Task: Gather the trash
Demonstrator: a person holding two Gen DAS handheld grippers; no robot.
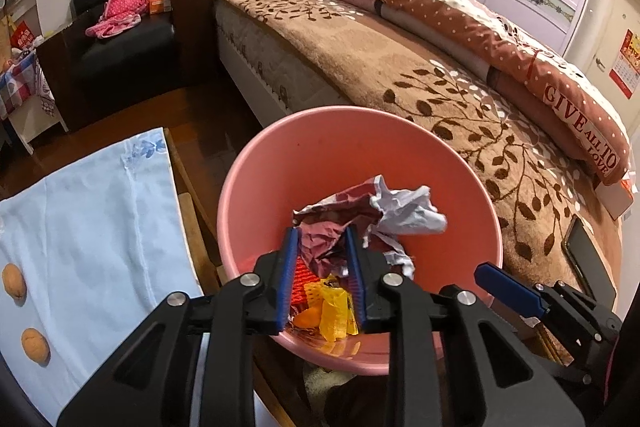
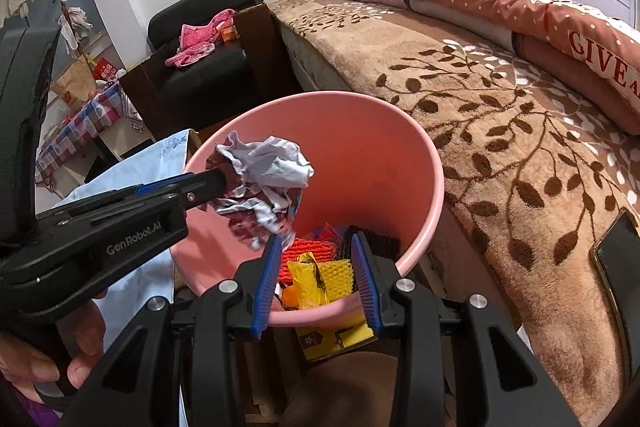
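- The crumpled paper wad (image 2: 264,179), white with dark red print, hangs over the mouth of the pink waste bin (image 2: 400,123), toward the bin's left rim as the right wrist view has it.
- It looks very light and springy; crushed paper of this kind should hold its shape loosely, give under the pads, and drop freely once let go. A pinch across a thick fold, as now, seems the safest hold, since thin loose flaps could tear or slip.
- The left gripper (image 1: 322,267) has its blue-padded fingers closed in on the wad, with the paper bunched between them and spilling out ahead of the tips.
- The right gripper (image 2: 316,275) holds nothing; its jaws stand moderately apart, low by the bin's near rim, with only the bin's contents showing through the gap.
- Inside the bin lie an orange-red foam net (image 2: 308,251), a yellow foam net (image 2: 334,273) and a yellow plastic wrapper (image 2: 306,283). A yellow printed card (image 2: 332,337) shows below the near rim, outside the bin.
- To the bin's left is a pale blue cloth (image 1: 92,219); two walnuts (image 1: 35,345) lie near its left edge.
- To the right runs the bed's brown leaf-patterned blanket (image 2: 500,131), with a dark phone (image 2: 618,251) lying near its near edge.
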